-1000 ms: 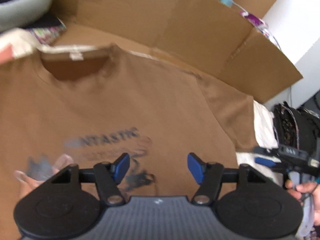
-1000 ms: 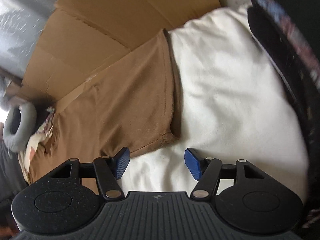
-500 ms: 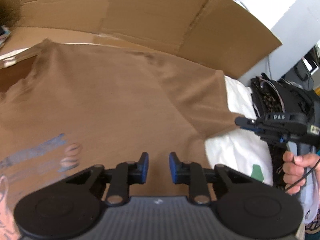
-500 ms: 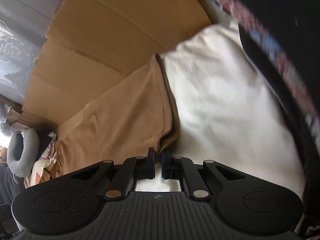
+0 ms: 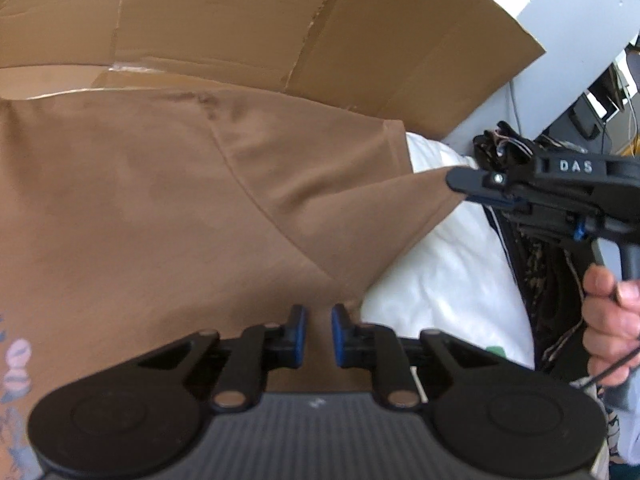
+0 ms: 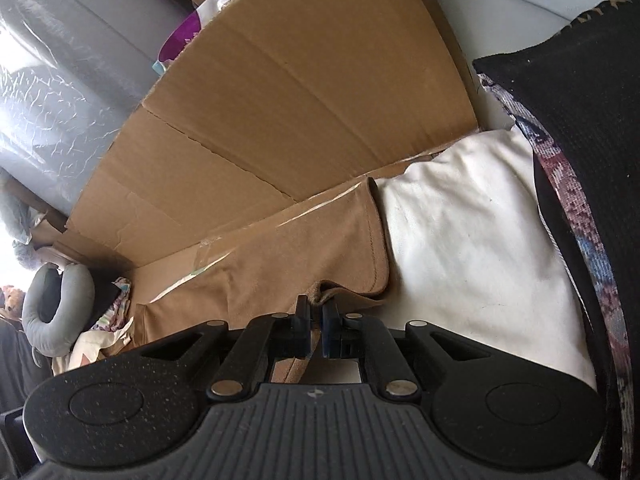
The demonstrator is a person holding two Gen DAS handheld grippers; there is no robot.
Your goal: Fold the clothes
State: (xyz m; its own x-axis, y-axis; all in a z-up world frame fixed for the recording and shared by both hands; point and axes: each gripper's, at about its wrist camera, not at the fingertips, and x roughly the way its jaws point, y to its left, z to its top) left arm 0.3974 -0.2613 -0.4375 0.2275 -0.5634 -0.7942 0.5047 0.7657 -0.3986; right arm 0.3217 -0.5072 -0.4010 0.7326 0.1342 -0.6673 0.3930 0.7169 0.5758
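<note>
The white letters "DAS" are read on the black body of the right gripper (image 5: 466, 179), as seen from the left wrist view. Part of a bluish print is seen at the left edge of the brown T-shirt (image 5: 160, 200), but no word of it can be read. In the right wrist view no text can be read.

I'm in a cluttered home room: white bedding (image 6: 460, 240), a grey neck pillow (image 6: 60, 312), flattened cardboard (image 6: 304, 92), heaped clothes.
</note>
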